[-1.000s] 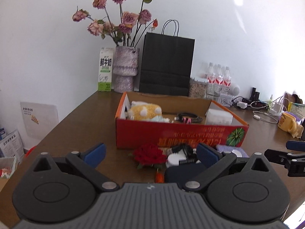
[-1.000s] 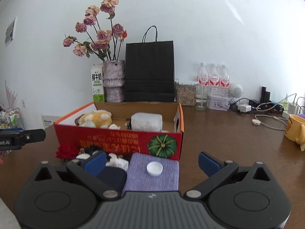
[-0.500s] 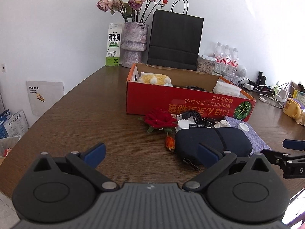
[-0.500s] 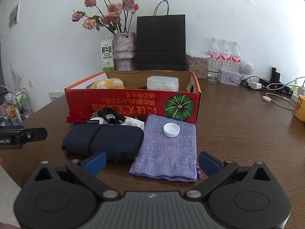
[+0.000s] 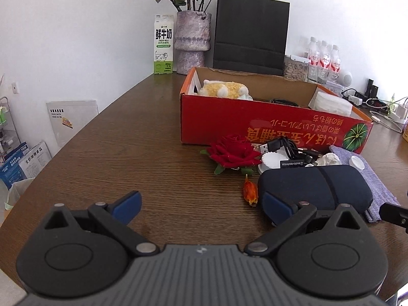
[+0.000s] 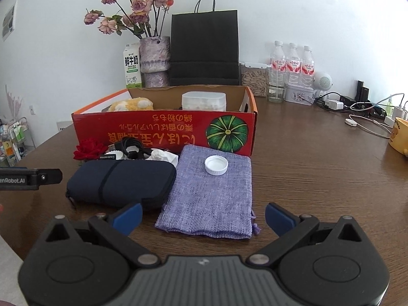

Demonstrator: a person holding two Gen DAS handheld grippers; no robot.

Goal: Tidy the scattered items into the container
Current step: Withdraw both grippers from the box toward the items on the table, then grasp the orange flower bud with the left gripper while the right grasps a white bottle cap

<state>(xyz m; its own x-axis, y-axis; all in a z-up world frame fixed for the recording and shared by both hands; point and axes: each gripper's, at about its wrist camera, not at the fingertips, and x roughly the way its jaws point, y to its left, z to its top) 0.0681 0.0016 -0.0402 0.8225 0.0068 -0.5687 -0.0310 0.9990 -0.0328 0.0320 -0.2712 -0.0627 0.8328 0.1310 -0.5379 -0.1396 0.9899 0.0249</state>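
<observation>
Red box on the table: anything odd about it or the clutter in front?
The red box has its print upside down, though it stands open-side up. A white bottle cap lies loose on the purple pouch, and an orange petal lies apart from the red rose.

Ahead of the right tool, the red box wall is hiding the lower parts of the plush toy and the plastic tub. To that tool's far right, the picture's edge is cutting off the yellow mug. Ahead of the left tool, the dark pouch is covering part of the cable tangle.
</observation>
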